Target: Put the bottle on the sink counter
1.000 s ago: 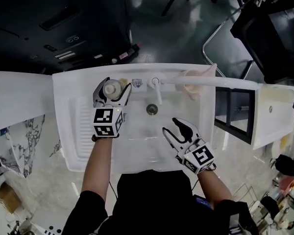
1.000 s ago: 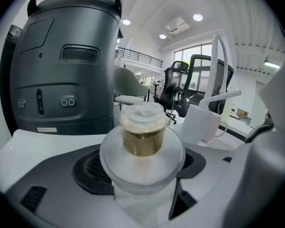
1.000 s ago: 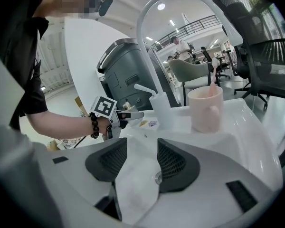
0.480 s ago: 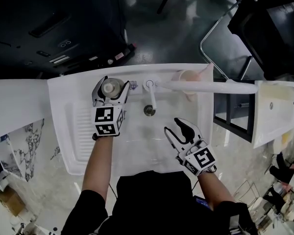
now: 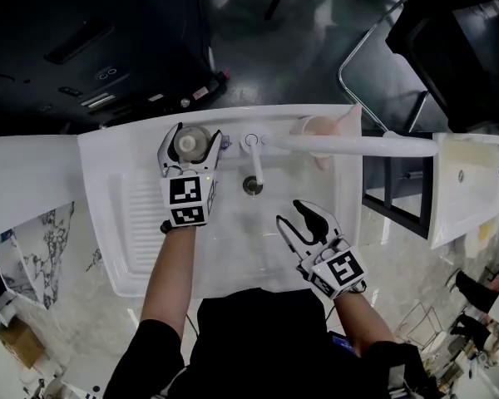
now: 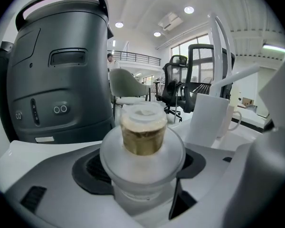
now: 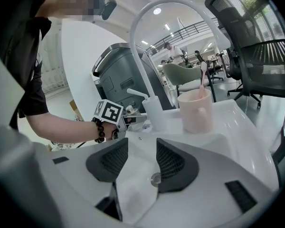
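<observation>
The bottle (image 6: 142,148) has a frosted, translucent plastic body, a shiny gold-toned neck and a cloudy pale cap. The left claw (image 6: 142,175) is matt light-grey plastic with dark, finely ribbed pads (image 6: 96,167). The sink (image 5: 133,248) is smooth, glossy white – like glazed ceramic – with a bright metal drain ring (image 5: 252,186) and a glossy white faucet (image 5: 256,171); the cup (image 7: 196,112) is smooth pale pink with a soft sheen, the machine (image 6: 61,80) dark-grey, semi-matt plastic.

floor (image 5: 258,56): dark, glossy | office chairs (image 6: 173,82) behind | ceiling: round lights (image 6: 189,9) lit | windows (image 6: 190,51): bright
</observation>
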Tool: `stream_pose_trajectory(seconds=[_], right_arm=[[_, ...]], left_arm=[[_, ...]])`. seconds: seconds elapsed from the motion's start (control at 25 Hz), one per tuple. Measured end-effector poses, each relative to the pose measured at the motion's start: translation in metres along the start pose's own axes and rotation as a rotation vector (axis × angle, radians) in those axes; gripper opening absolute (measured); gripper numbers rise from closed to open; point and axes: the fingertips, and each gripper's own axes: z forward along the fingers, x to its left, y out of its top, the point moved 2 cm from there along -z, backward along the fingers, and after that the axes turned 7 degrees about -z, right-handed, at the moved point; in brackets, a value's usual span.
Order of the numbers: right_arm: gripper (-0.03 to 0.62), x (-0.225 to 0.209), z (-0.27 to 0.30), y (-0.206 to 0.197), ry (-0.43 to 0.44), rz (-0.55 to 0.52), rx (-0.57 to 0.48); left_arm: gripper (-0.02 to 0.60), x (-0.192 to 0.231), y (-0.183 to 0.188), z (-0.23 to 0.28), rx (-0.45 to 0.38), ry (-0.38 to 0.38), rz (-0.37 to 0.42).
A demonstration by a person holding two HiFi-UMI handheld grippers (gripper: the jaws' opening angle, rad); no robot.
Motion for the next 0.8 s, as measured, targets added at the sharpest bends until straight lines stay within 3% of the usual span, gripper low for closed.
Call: stream_pose_trajectory(seconds=[0.2, 0.28, 0.44, 0.6, 0.8], right_arm=[[0.198, 0.001, -0.003, -0.006, -0.003, -0.011, 0.019], [0.198, 0.003, -0.005, -0.004, -0.007, -0.010, 0.009], [0.198, 0.004, -0.010, -0.003, -0.015, -0.013, 0.009], [0.198, 0.010, -0.010, -0.001, -0.016, -0.026, -0.002], [0.198, 0.022, -0.010, 0.009, -0.034, -0.037, -0.059]], left_arm=[[0.356, -0.002, -0.004, 0.001, 0.016, -0.002, 0.049], [0.358, -0.003, -0.004, 0.001, 0.013, -0.013, 0.035], [0.423, -0.001, 0.002, -0.007, -0.024, -0.022, -0.020], [0.430, -0.003, 0.004, -0.018, -0.029, -0.054, -0.010], [0.430, 0.003, 0.011, -0.046, -0.073, -0.035, -0.013]])
